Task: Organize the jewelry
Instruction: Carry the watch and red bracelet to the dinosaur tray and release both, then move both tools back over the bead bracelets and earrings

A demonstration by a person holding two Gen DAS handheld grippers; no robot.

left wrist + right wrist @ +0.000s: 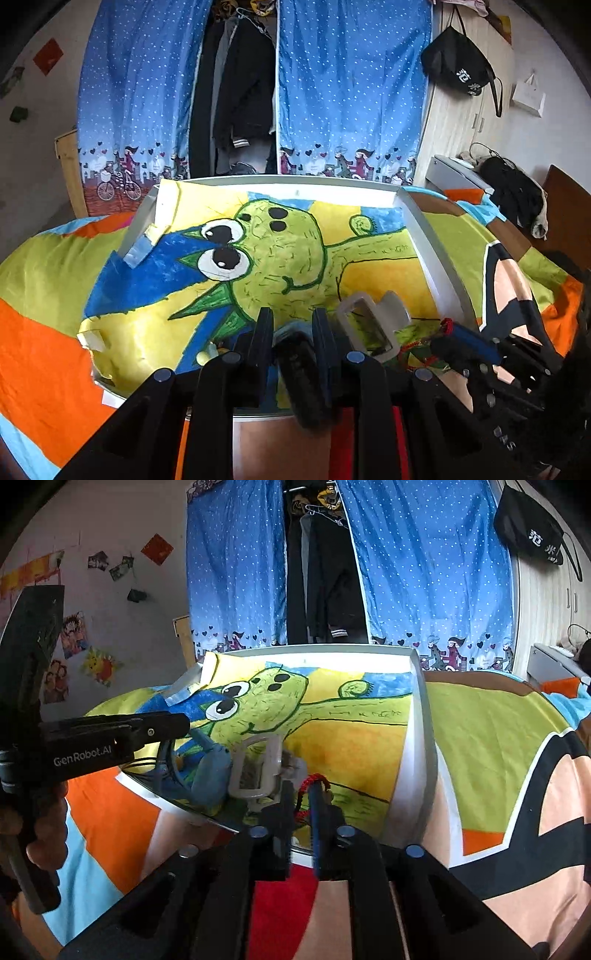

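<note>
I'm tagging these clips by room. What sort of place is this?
Most likely a bedroom: a colourful bedspread under the white tray, hanging clothes behind blue curtains, and posters on the wall.

Black hand-held gripper [301,805], silver screws, white "GenRobot.AI" lettering, blue finger pads [316,812].

Your two wrist cameras sit low at the near edge of the white tray [436,254], facing the blue curtain [351,92]; both share its cactus drawing [280,701] and the white clip [255,771], close up.
</note>
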